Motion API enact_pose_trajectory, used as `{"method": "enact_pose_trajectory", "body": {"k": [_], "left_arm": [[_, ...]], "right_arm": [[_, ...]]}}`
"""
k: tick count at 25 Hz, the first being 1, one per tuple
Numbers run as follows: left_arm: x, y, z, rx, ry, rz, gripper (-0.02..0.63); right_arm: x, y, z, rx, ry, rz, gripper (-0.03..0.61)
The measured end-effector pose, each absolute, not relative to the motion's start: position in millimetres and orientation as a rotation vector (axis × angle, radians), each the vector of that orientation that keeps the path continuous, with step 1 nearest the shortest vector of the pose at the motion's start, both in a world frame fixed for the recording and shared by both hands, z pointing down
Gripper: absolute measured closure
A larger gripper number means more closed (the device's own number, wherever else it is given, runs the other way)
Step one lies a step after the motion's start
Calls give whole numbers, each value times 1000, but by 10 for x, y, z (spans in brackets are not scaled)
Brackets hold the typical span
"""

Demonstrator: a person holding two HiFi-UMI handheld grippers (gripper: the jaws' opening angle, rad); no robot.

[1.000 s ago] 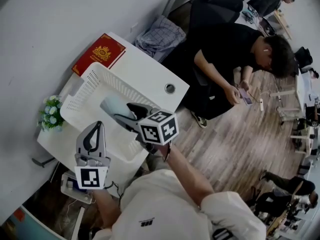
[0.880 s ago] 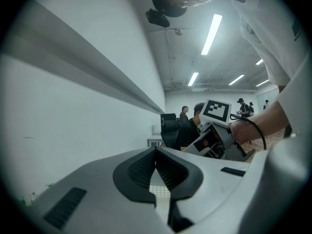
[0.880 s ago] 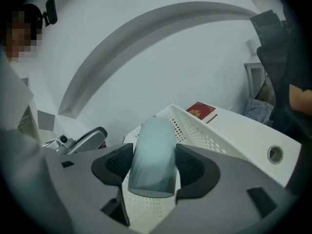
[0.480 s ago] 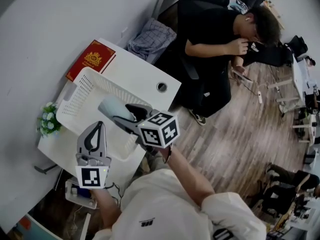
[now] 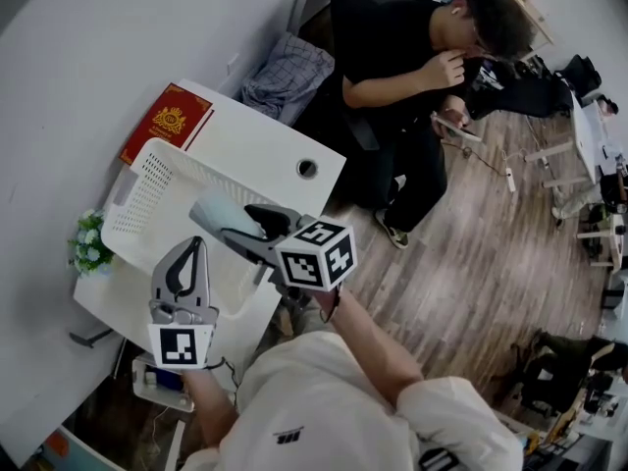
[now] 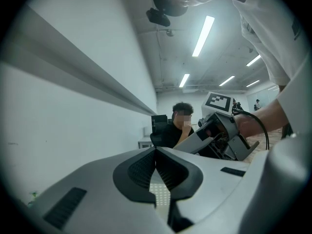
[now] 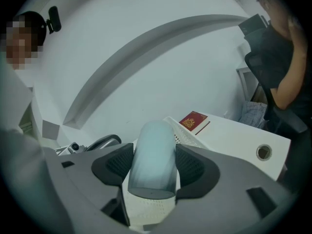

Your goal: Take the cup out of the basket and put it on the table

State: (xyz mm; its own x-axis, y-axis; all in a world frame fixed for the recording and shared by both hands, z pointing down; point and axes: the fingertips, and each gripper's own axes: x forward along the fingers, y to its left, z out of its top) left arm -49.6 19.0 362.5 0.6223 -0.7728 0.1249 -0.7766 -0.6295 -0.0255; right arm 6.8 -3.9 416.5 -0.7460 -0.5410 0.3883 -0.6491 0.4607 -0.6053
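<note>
My right gripper (image 5: 234,228) is shut on a pale blue cup (image 5: 216,213), which it holds above the inside of the white perforated basket (image 5: 147,180). In the right gripper view the cup (image 7: 153,155) lies lengthwise between the two dark pads (image 7: 194,167), its flat end toward the camera, and my right gripper (image 7: 153,168) hangs over the basket (image 7: 184,138). My left gripper (image 5: 190,250) is shut on nothing, near the basket's front rim. Its pads (image 6: 146,168) meet in the left gripper view, with my right gripper (image 6: 220,134) to its right.
The basket stands on a white table (image 5: 265,143) against the wall. A red book (image 5: 165,122) lies behind the basket; a small flower pot (image 5: 88,243) stands left of it. The table has a cable hole (image 5: 307,168). A person in black (image 5: 412,37) sits beyond the table beside a cloth-covered chair (image 5: 285,72).
My right gripper has lifted the cup a little over the basket. The left gripper has shifted slightly too. The seated person has raised a hand to the face.
</note>
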Motion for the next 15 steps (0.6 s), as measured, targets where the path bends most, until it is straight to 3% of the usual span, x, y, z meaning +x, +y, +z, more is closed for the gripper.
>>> {"method": "enact_pose_trajectory", "body": {"k": [15], "left_arm": [[-130, 30, 3578, 2842, -1288, 231, 604]], "right_arm": [[426, -167, 3949, 1094, -2635, 1197, 299]]}}
